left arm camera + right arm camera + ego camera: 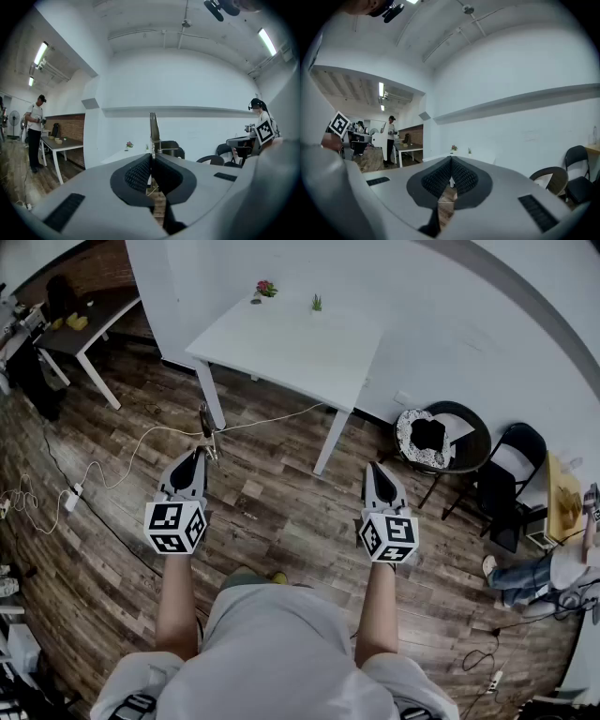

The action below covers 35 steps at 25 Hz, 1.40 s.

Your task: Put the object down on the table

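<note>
A thin metal tool (206, 427) sticks out of my left gripper (198, 454), which is shut on its lower end. In the left gripper view the tool (153, 127) stands upright as a narrow grey blade above the closed pads of that gripper (152, 155), with a small crosspiece low on it. My right gripper (375, 468) is shut with nothing in it; its pads meet in the right gripper view (451, 159). The white table (309, 357) stands ahead of both grippers, some way off over the wooden floor. Two small potted plants (266, 288) (317, 303) stand at its far edge.
A white cable (141, 442) runs across the floor by the table's left leg. A round chair (433, 437) and a black folding chair (511, 465) stand to the right. A dark desk (89, 320) is at the back left, and a person (35, 131) stands near it.
</note>
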Tool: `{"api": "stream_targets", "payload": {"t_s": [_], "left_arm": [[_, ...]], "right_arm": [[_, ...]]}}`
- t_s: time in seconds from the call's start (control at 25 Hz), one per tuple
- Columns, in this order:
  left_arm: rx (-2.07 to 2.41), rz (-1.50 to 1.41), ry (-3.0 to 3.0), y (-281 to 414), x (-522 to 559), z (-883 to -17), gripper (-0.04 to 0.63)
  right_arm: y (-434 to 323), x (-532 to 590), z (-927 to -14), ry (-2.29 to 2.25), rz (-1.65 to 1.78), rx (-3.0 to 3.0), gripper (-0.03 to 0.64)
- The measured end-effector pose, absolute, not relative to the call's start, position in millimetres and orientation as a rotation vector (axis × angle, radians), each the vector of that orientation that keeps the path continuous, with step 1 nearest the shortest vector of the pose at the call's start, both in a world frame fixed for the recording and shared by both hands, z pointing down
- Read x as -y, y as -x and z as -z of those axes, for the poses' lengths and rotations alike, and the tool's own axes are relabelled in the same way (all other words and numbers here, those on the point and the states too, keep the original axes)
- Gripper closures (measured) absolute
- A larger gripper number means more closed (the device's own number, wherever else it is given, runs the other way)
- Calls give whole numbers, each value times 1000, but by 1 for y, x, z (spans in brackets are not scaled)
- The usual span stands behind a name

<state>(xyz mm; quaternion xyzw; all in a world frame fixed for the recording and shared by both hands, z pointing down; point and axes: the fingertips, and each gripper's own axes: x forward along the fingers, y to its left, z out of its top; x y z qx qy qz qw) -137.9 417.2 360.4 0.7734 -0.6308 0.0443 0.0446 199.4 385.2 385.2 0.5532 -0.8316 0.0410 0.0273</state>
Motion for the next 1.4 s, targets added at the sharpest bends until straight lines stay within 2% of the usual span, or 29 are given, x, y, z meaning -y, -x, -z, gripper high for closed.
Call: {"api": "stream_targets", "payload": {"t_s": [0.68,1.4], "left_arm": [[1931,-146,-2359,132,-419,-362,575],[1891,-168,-2374,124,-369,-372,575]], "right_arm": [[-201,-384,-384,-1703,-127,2591,609],[-203,-343,-400,-1710,-155,2571,607]]}}
